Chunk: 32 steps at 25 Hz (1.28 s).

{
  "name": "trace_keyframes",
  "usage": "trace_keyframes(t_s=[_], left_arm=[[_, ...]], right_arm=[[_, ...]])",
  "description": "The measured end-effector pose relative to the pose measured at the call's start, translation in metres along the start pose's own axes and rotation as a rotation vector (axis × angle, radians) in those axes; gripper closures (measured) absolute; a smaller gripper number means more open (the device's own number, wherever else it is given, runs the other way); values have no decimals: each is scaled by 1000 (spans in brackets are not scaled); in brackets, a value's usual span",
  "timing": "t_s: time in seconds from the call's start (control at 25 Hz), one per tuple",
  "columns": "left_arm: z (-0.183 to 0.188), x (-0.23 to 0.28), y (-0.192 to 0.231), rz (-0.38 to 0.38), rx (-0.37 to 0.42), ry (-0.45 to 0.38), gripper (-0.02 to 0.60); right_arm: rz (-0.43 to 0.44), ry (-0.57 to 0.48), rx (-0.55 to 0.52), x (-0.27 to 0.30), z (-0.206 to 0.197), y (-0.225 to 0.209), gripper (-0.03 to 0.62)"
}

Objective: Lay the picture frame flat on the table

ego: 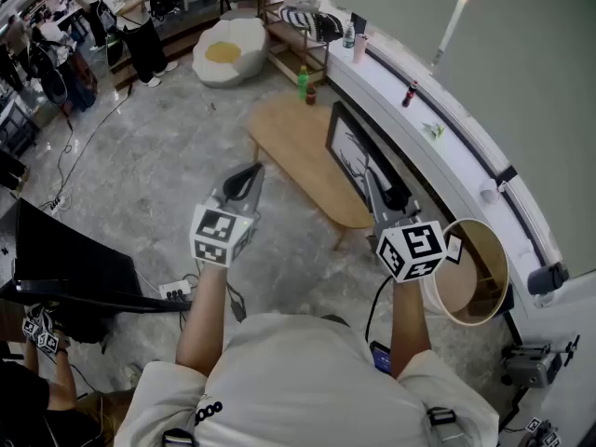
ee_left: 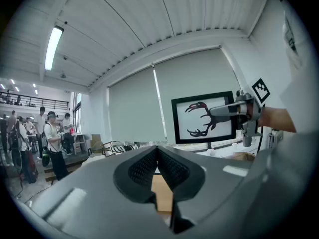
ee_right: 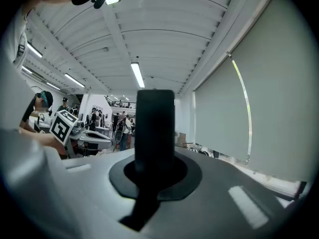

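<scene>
A black picture frame [ego: 357,154] with a dark antler-like drawing stands upright on the right side of the oval wooden table [ego: 296,147]. My right gripper [ego: 376,196] is shut on the frame's near edge. In the right gripper view that edge is a black upright bar [ee_right: 155,128] between the jaws. The left gripper view shows the frame's front [ee_left: 203,117] with the right gripper [ee_left: 234,109] clamped on its side. My left gripper [ego: 245,182] hovers at the table's near left end, shut with nothing in it. Its pads [ee_left: 172,169] meet over the tabletop.
A green bottle [ego: 302,82] and a brown bottle [ego: 311,94] stand at the table's far end. A white ledge [ego: 419,115] runs along the blinds on the right. A round wooden-rimmed drum [ego: 470,273] sits near my right arm. A beanbag [ego: 229,52] and people [ego: 130,17] are far left.
</scene>
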<state>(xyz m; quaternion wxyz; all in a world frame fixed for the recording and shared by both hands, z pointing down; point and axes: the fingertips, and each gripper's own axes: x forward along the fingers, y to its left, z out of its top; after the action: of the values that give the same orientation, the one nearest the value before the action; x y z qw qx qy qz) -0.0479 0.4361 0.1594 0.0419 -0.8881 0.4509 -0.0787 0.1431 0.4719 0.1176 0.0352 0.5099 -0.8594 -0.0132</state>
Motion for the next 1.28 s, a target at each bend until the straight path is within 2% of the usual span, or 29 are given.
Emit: trace_keyframes(t_s=[0.28,0.56,0.92,1.12,1.28], left_arm=[[-8,5,-5,2,2,14,571],[-23,14,-9,8,-14,47,571],[-41,33,-3,21,-25,63,571],[-30,68,24,24,-29,60,571],[-41,97,53,27,-30,74,571]], right_arm=[[8,6,5,2,-9,-4,582],[10,2,72,7,-21,-18,582],[27,23,70,29,-37,-31,582],[39,37,67,68,-29,-51,582],[41,41,68,106,-31,-63,582]])
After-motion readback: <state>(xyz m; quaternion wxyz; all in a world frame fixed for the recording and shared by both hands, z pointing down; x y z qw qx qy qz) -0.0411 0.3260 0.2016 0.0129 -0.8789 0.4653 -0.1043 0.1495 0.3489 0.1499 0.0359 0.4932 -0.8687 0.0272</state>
